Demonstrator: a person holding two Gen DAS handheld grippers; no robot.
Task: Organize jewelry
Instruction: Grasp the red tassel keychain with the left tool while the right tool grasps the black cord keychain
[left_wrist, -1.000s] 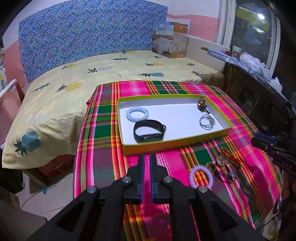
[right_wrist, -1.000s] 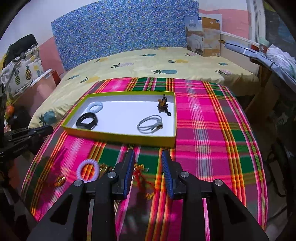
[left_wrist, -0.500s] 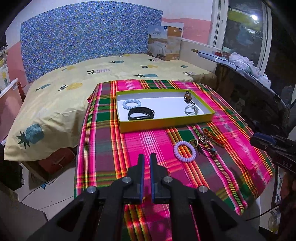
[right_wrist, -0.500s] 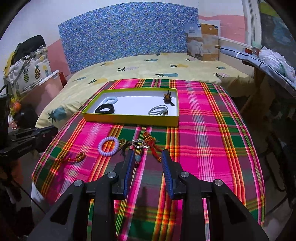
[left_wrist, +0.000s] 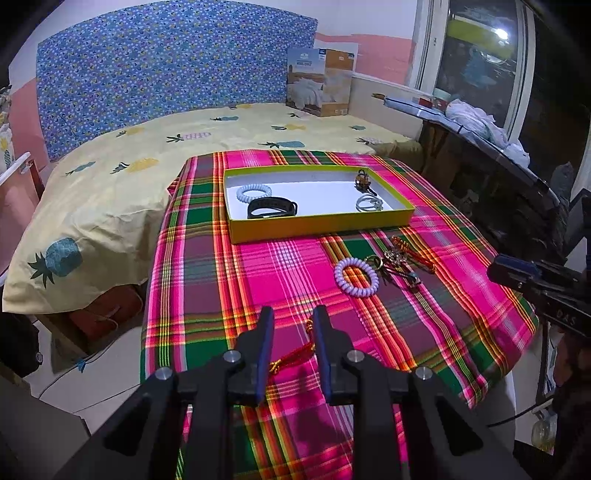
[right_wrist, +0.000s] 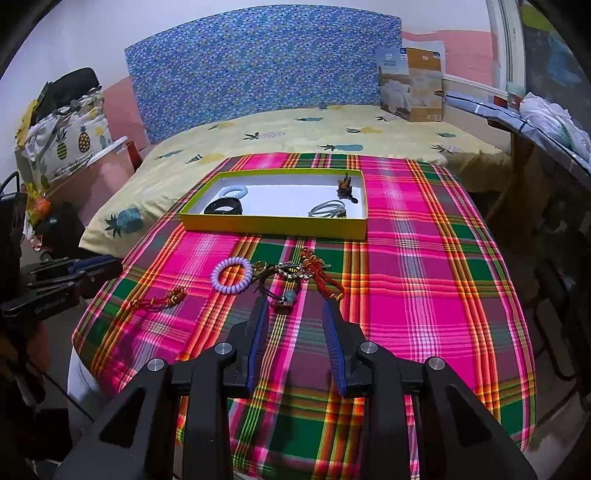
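While four pieces already lie in the yellow-rimmed tray (left_wrist: 317, 225) — a pale coil band (left_wrist: 253, 192), a black wristband (left_wrist: 272, 208), a grey ring bundle (left_wrist: 368, 203) and a small dark charm (left_wrist: 363, 180) — the job can be judged roughly half done. Left on the plaid cloth of the bench (left_wrist: 207, 258) are, from left to right in the right wrist view, a red knotted cord (right_wrist: 159, 301), a lilac coil band (right_wrist: 231, 275), a tangle of keyrings and a bead (right_wrist: 284, 284), and a red braided cord (right_wrist: 322, 275).

The left tongs (left_wrist: 291, 325) have just been opening; the red knotted cord is seen between the jaws, which stand apart from it, so nothing is gripped. The right tongs (right_wrist: 295, 314) are held moderately wide and empty, just short of the tangle.

Room is open between loose pieces and tray. The left bench edge drops to the floor close beside the knotted cord — a nudge there could send it off.
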